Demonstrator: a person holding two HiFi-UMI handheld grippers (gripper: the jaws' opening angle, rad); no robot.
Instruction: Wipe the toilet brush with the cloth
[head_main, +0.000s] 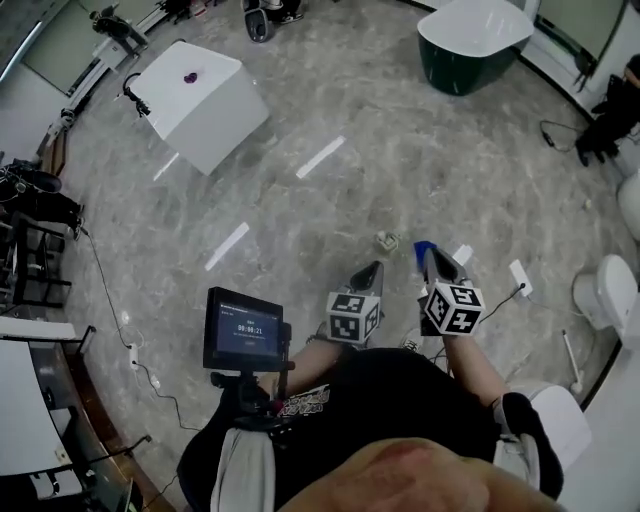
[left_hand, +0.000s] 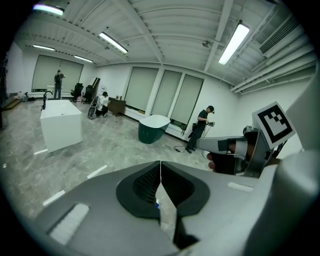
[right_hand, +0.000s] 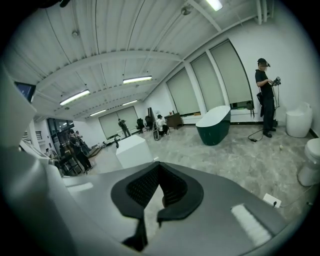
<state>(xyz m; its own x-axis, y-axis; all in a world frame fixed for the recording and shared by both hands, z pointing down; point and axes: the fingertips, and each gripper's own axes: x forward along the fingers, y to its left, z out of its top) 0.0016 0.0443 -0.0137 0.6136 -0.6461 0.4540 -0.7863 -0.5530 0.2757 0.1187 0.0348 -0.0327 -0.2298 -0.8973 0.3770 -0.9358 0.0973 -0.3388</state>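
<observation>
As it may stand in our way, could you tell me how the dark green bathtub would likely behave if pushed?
The bathtub looks bulky beside the person standing near it and rests broad-based on the floor, so it is probably heavy and unlikely to tip or roll. Its glossy, rounded shell would likely feel slippery, offering little to grip.

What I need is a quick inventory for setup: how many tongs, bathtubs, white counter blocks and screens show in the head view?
Tongs: 2, the left tongs and the right tongs
Bathtub: 1
White counter block: 1
Screen: 1
Total: 5
</observation>
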